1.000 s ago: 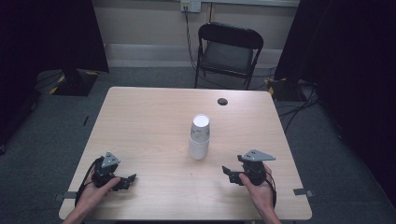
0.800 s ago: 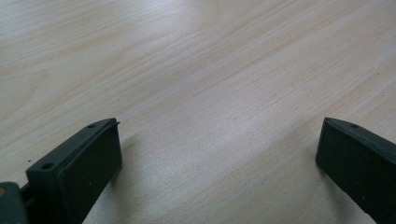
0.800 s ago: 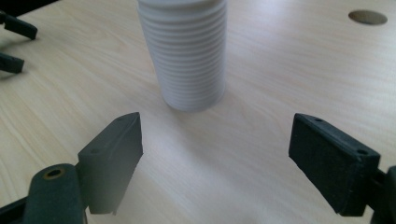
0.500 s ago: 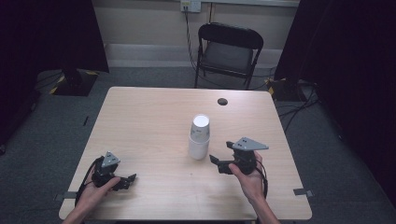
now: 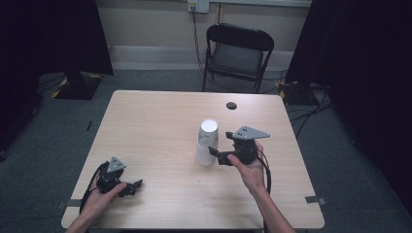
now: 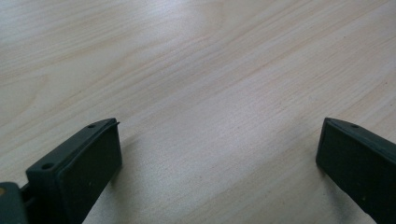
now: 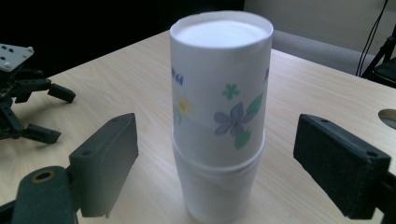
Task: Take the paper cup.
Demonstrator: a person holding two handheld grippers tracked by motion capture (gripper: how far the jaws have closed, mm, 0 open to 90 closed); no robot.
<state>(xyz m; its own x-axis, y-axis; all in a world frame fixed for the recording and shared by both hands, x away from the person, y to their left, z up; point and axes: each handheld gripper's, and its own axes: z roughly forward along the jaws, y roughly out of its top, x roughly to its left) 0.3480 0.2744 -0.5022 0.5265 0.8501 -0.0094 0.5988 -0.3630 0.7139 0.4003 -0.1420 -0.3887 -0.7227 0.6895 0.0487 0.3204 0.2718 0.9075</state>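
Observation:
Two upside-down white paper cups [image 5: 208,141], stacked one over the other, stand near the table's middle; the upper one carries a flower print [image 7: 219,116]. My right gripper [image 5: 216,154] is open just to the right of the stack. In the right gripper view its jaws stand on either side of the cups, apart from them. My left gripper [image 5: 132,187] lies low over the wood near the front left corner, open, with bare table between its jaws [image 6: 219,154]. The right gripper view has this left gripper [image 7: 28,107] at its far left.
The light wooden table [image 5: 155,121] has a small dark round spot [image 5: 231,105] near its far edge. A black folding chair [image 5: 238,53] stands behind the table. Cables lie on the floor at the right [image 5: 311,104].
My right gripper has moved forward and left from the table's front right until its open jaws flank the cup stack. The left gripper has stayed put.

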